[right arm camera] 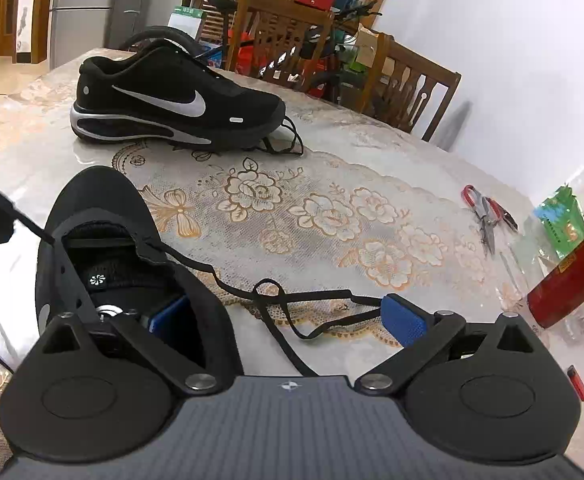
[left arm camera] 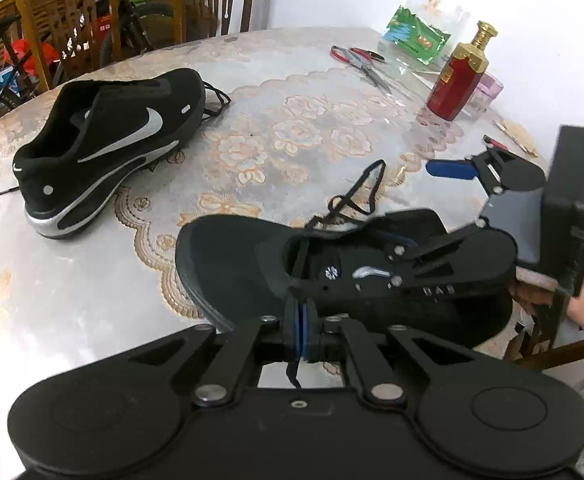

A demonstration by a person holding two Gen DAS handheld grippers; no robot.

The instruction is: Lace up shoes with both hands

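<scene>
The near black shoe [left arm camera: 243, 272] lies on the table with its toe pointing away, also seen in the right wrist view [right arm camera: 91, 216]. My left gripper [left arm camera: 302, 332] is shut on a strand of its black lace [left arm camera: 300, 264], just in front of the eyelets; the lace end hangs below the pads. My right gripper [right arm camera: 285, 316] is open wide and straddles the shoe's side: one blue pad [right arm camera: 167, 316] is inside the shoe opening, the other [right arm camera: 404, 318] is outside beside a loose loop of lace [right arm camera: 275, 300]. The second shoe [left arm camera: 107, 148] stands farther back.
Red-handled scissors [left arm camera: 362, 62], a red bottle [left arm camera: 456, 80] and a green packet [left arm camera: 416, 36] lie at the far right of the lace-patterned tablecloth [left arm camera: 292, 128]. A red lighter [right arm camera: 576, 380] lies near the right edge. Wooden chairs [left arm camera: 71, 28] stand behind the table.
</scene>
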